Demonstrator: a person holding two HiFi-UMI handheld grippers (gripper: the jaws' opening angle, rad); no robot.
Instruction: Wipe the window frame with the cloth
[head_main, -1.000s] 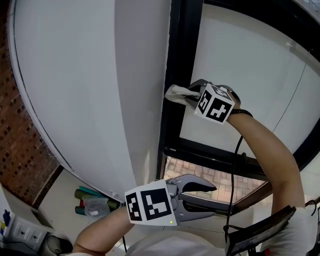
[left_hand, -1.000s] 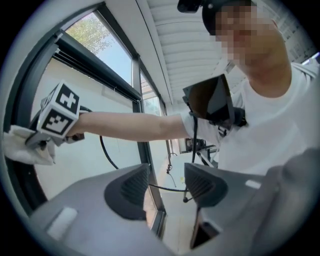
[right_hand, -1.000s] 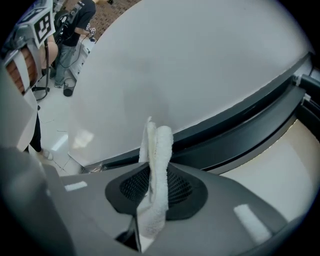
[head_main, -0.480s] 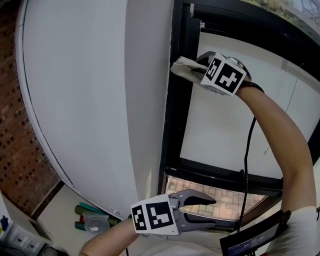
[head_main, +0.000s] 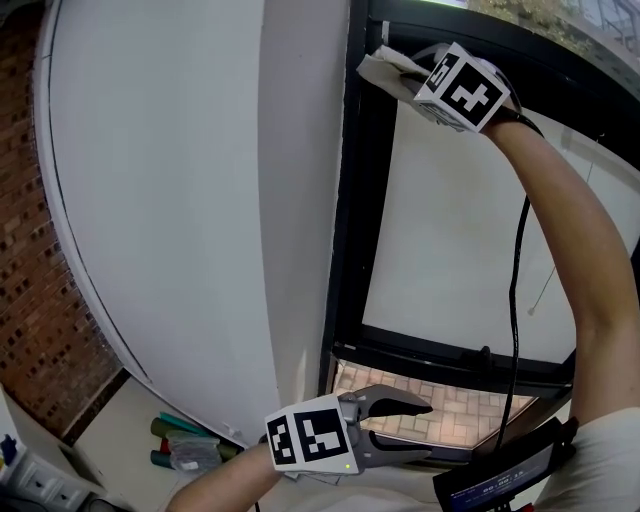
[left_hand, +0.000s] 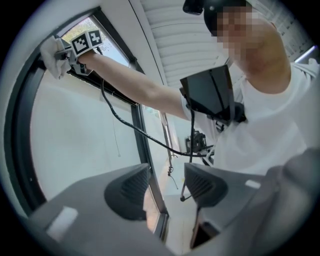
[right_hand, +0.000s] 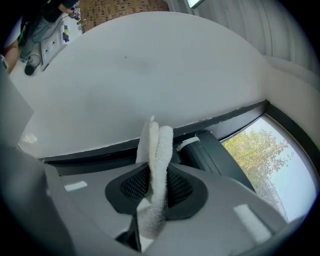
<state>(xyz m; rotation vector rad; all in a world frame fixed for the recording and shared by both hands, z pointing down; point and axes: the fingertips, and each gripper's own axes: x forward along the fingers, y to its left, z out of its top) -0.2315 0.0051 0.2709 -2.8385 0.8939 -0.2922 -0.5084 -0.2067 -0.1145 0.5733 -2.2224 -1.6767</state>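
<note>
The right gripper (right_hand: 156, 186) is clamped on the white cloth (right_hand: 158, 145). Its two dark ribbed pads are closed against a folded bunch of the fabric, which stands up past the jaw tips and hangs below them. In the head view the cloth is held against the black window frame (head_main: 352, 220) at the top of its vertical member, near the upper corner, with the arm stretched upward. How much of the cloth actually touches the frame cannot be made out, since part of it is covered by the gripper's marker cube.

The left gripper (left_hand: 167, 186) is held low, well apart from the cloth. Its jaws are parted by a moderate gap and nothing is held between them; only the lower part of the frame is seen through the gap.

A black cable (head_main: 517, 300) is seen running down from the right gripper along the arm. Beside the frame, on the left, a white wall (head_main: 170, 200) is seen, and past it a brick wall (head_main: 40, 300). Some small objects (head_main: 185, 440) low down at the base of the white wall are too small to be identified. The frame's top edge is cut off by the border of the head view.
</note>
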